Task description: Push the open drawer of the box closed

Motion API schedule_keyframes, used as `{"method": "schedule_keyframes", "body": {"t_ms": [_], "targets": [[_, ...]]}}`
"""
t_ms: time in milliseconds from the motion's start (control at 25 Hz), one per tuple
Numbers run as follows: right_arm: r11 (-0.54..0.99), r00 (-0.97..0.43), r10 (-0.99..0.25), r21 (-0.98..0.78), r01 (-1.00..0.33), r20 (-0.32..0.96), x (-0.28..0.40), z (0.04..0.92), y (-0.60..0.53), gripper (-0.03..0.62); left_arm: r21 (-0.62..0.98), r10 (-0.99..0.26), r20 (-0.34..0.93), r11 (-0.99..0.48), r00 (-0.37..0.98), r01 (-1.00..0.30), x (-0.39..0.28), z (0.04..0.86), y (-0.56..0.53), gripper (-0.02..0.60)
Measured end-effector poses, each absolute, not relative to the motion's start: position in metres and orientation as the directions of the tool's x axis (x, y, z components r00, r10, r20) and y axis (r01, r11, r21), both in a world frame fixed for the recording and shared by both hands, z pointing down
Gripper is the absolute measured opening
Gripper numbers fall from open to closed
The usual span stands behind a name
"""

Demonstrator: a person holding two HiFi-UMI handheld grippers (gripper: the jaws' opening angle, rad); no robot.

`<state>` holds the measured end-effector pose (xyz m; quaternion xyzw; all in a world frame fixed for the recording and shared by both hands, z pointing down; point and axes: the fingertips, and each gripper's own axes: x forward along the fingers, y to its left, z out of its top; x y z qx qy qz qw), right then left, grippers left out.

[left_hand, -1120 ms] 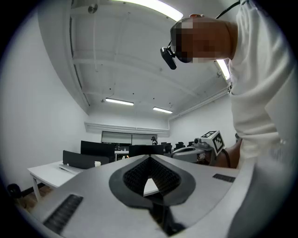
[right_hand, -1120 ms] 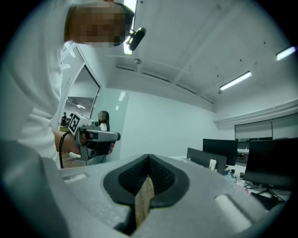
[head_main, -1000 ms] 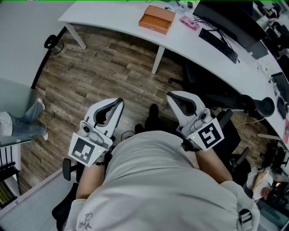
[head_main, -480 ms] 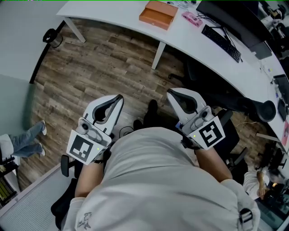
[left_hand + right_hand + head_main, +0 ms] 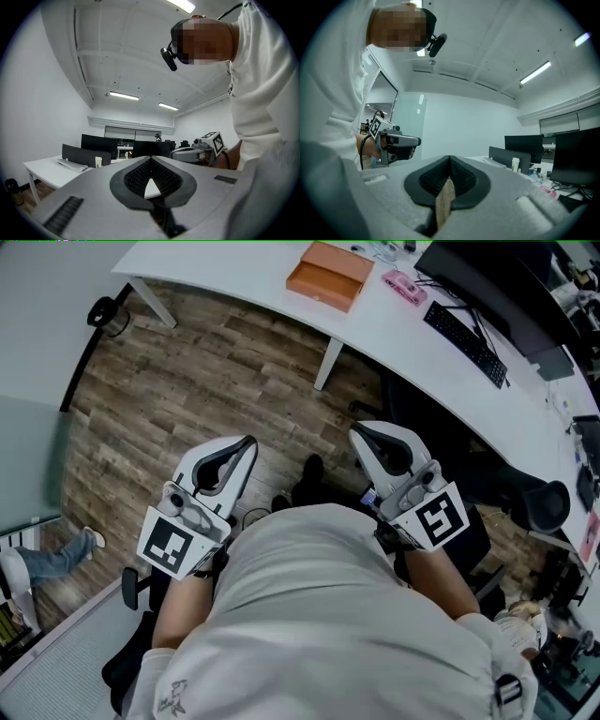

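We've got both hands in close at the waist: left gripper [image 5: 247,442] and right gripper [image 5: 358,433], jaws pressed together, nothing between them. The orange box [image 5: 323,275] sits on the white desk [image 5: 234,263], well apart from both.

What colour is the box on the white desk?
Orange-brown. The box shows best in the head view.

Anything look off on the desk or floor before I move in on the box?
Nothing stands out. The orange box sits flat on the white desk, nothing spilled around it; whether its drawer is out I cannot tell. The left gripper and right gripper are shut and empty, well short of the desk.
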<state>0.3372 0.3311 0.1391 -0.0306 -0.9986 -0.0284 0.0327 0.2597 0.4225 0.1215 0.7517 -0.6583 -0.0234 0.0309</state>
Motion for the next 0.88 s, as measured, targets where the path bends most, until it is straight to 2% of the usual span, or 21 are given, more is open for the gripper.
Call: {"method": "schedule_keyframes", "body": {"t_ms": [520,880], "targets": [[0.989,-0.991,0.129,0.07,0.131,0.037,0.306,0.134,0.224,0.003,0.077,-0.995,0.03,-0.092,0.095,-0.993,0.243,0.133,0.32,-0.002],[0.992,-0.994,0.102,0.07,0.104,0.041,0.293,0.138,0.194,0.003,0.077,-0.996,0.006,-0.087,0.088,-0.993,0.217,0.131,0.289,-0.002]]}}
